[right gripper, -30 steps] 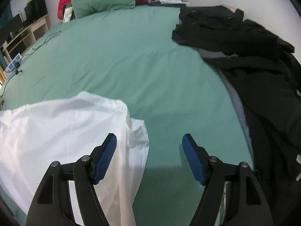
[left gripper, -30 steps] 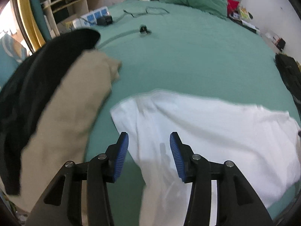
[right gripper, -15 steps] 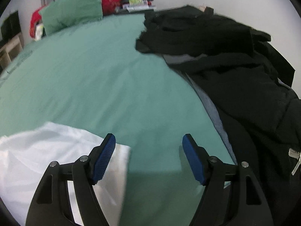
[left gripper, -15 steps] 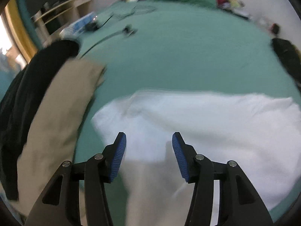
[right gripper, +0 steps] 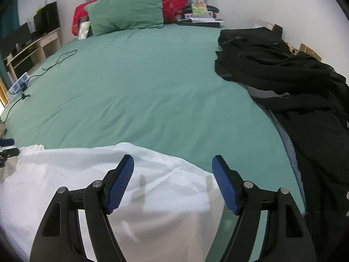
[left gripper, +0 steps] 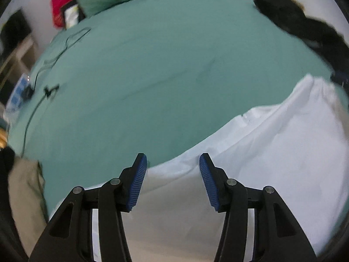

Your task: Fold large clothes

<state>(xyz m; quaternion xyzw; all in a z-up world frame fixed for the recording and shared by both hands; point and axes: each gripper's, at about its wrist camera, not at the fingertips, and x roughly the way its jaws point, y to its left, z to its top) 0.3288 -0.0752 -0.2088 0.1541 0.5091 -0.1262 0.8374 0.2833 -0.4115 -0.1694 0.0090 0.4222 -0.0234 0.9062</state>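
Both tongs, L & R, agape over smooth white shirt.

left tool: black arms, blue ribbed pads, silver screws | right tool: same

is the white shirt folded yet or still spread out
Spread out: the white shirt lies flat across the bed. Both grippers are open above it.

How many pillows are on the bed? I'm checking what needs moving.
2: a green pillow at the headboard, and a red pillow behind it. More may be hidden behind them.
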